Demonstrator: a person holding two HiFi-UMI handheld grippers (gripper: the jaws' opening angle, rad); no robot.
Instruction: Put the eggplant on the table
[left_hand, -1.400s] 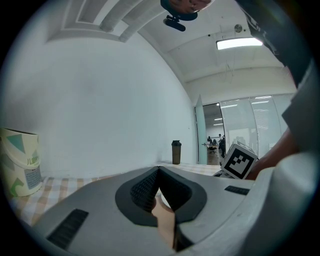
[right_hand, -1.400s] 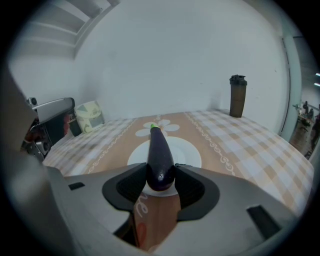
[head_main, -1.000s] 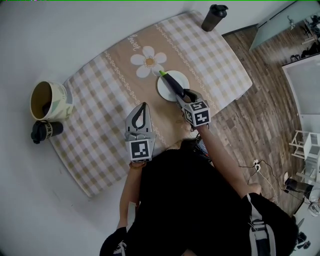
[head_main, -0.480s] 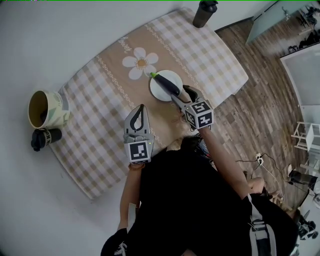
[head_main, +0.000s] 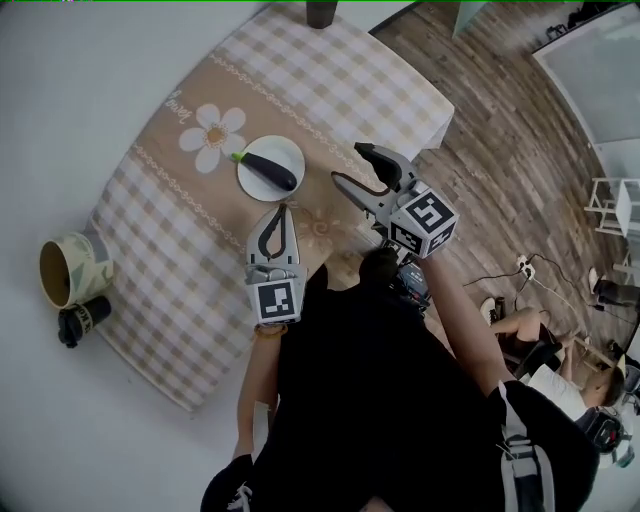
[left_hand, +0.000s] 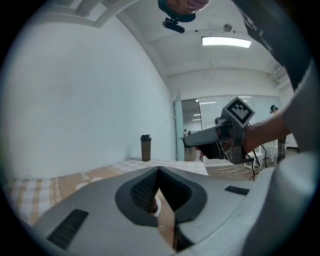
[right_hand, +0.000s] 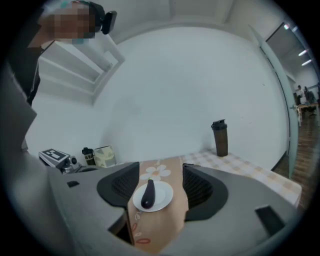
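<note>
The dark purple eggplant (head_main: 271, 171) with its green stem lies on a white plate (head_main: 250, 182) on the checked tablecloth (head_main: 180, 270). In the right gripper view the eggplant (right_hand: 148, 193) and the plate (right_hand: 166, 193) show between the jaws but well beyond them. My right gripper (head_main: 348, 166) hangs above the table's near edge, right of the plate, open and empty. Just below the plate in the head view, my left gripper (head_main: 280, 214) is shut with nothing in it, its tips meeting. The left gripper view shows the right gripper (left_hand: 220, 137) raised in the air.
A paper cup (head_main: 62, 268) and a small black bottle (head_main: 80, 322) stand at the table's left end. A dark shaker bottle (right_hand: 219, 138) stands at the far end. Wooden floor (head_main: 500, 130) lies past the table's right edge.
The right gripper's jaws have opened off the eggplant, which now lies on the plate. That gripper has risen and drawn back to the right. The left gripper stays shut.
</note>
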